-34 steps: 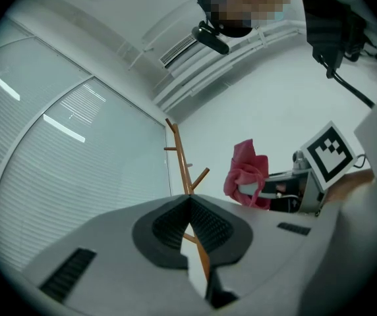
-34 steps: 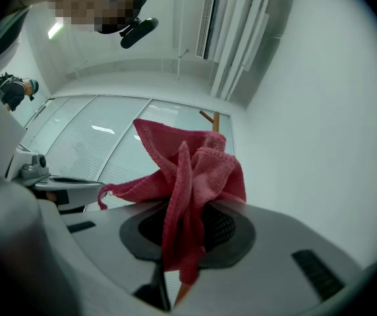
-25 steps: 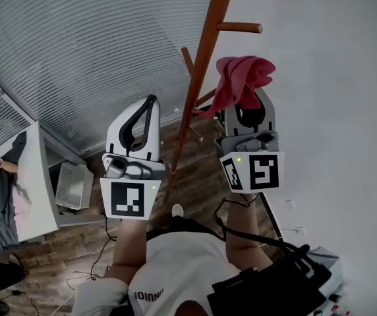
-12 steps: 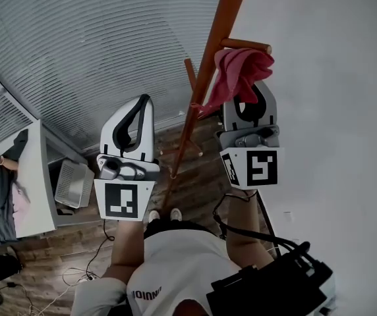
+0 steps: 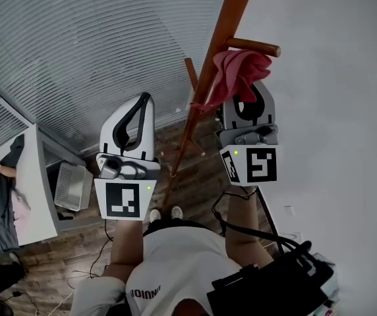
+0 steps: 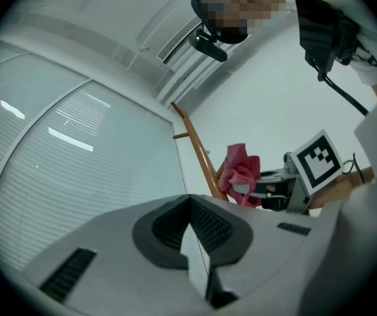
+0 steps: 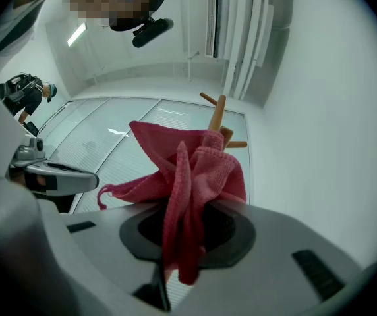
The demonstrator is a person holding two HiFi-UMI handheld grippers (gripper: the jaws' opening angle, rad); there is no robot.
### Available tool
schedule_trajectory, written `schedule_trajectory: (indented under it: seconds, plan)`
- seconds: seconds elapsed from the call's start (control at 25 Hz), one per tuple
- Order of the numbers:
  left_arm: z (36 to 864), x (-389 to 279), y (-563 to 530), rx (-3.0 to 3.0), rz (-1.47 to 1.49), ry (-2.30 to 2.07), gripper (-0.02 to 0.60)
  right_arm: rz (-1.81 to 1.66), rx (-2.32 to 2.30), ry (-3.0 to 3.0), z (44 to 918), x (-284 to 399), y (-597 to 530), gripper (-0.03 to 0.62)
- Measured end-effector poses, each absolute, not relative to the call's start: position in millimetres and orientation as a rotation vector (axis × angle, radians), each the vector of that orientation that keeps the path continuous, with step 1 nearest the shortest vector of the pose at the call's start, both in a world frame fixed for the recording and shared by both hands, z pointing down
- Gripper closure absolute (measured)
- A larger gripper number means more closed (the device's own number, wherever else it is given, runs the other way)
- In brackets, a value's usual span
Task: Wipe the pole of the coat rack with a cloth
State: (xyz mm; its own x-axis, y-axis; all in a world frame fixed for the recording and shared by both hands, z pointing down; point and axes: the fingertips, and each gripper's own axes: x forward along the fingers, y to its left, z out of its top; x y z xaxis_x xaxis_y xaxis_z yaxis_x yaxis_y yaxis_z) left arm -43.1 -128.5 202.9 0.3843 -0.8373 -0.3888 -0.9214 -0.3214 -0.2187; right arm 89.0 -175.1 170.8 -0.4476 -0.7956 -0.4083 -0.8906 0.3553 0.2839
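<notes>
The coat rack's orange-brown pole [image 5: 205, 87] slants from the top of the head view down to the wooden floor, with a peg [image 5: 254, 45] sticking out to the right. My right gripper [image 5: 246, 99] is shut on a pink cloth [image 5: 236, 72], which bunches up just under that peg and rests against the pole's right side. In the right gripper view the cloth [image 7: 188, 176] hides most of the pole [image 7: 216, 116]. My left gripper [image 5: 145, 101] is shut and empty, left of the pole and apart from it. The left gripper view shows the pole [image 6: 198, 153] and cloth [image 6: 241, 171] ahead to the right.
Window blinds [image 5: 76, 45] fill the left side and a white wall [image 5: 333, 110] the right. A white desk [image 5: 40, 183] and a grey box [image 5: 73, 186] stand at lower left. Cables lie on the wooden floor [image 5: 188, 176]. A black bag [image 5: 274, 288] hangs by my right hip.
My right gripper has carried the cloth up closer under the peg and against the pole. The left gripper has hardly moved.
</notes>
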Motion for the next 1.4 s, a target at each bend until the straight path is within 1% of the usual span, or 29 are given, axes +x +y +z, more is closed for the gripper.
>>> schedule_trajectory:
  seconds: [0.24, 0.48, 1.4]
  plan:
    - [206, -32, -126, -2.251, 0.243, 1.497, 0.583, 0.673, -1.55, 2.409, 178, 102, -170, 0.51]
    - [210, -43, -137, -2.273, 0.258, 1.503, 0.583, 0.65, -1.563, 2.434, 188, 91, -180, 0.51]
    - [223, -41, -147, -2.308, 0.231, 1.495, 0.581, 0.531, -1.591, 2.532, 236, 88, -181, 0.508]
